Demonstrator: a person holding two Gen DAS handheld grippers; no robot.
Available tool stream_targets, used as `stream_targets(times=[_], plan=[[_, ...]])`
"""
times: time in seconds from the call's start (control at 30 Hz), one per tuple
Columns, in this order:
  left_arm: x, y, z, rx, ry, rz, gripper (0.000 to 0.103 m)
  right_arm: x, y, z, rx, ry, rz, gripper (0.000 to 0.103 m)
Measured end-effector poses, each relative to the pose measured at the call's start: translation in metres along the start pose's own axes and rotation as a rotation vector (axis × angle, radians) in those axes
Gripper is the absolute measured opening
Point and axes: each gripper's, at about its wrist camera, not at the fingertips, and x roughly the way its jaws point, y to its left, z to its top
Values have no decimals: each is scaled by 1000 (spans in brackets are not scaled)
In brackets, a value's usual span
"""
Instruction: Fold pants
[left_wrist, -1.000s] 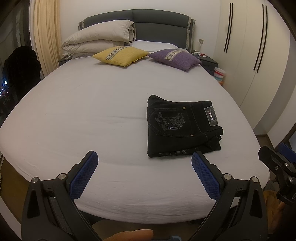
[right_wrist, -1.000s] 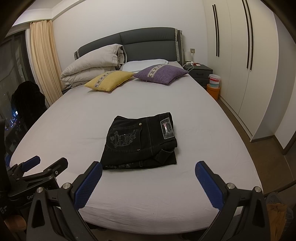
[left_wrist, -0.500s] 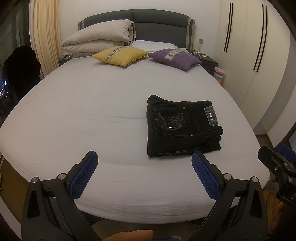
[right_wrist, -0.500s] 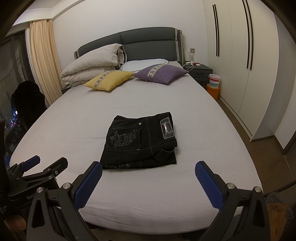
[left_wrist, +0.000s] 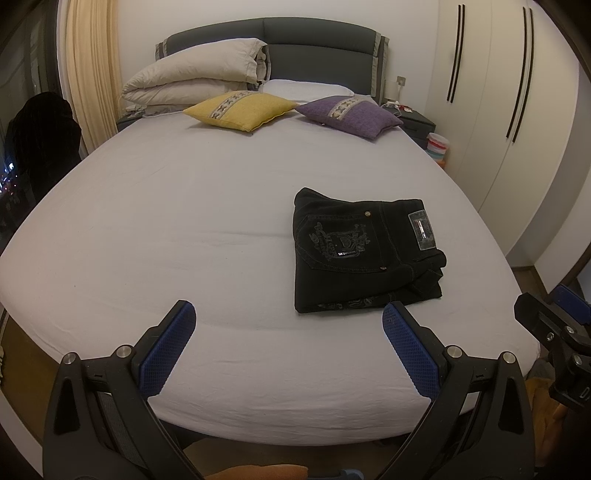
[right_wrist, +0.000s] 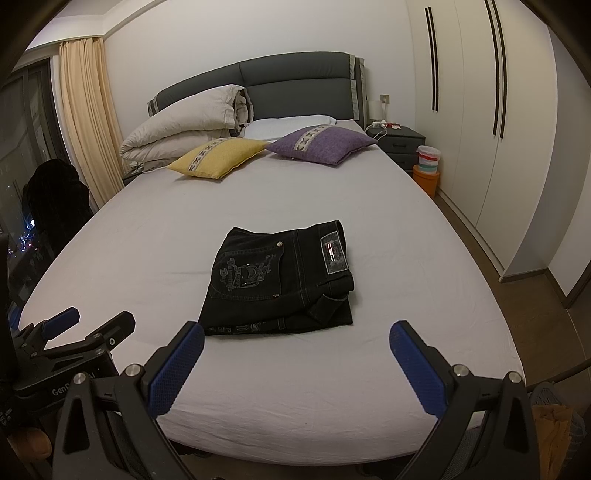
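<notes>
While holding left gripper (left_wrist: 288, 321) and right gripper (right_wrist: 295, 339) spread, empty, we are judging folded pants (right_wrist: 280, 280) heavy, limp denim; gripping near thick edge.

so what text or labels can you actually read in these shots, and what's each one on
"Gen": partial print on the left hand-held gripper body; the rest is cut off.
"D": large letter in the crest on the black pants back pocket; surrounding lettering too blurred.
Waistband patch: unreadable.

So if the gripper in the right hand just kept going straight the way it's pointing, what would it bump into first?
Most likely the folded black pants. The right gripper, jaws wide open and empty, points over the near edge of the bed, and the pants lie just ahead, slightly left of centre. Depth is hard to judge through the fisheye.
</notes>
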Motion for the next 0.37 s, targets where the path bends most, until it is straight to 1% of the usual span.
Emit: stream_targets(times=[0.23,0.37], plan=[[-1,6,0,11,-4,-9,103,2,-1,-5,-1,2,0,103],[-1,8,-1,12,-4,4,103,1,-6,-12,2,8,-1,103]])
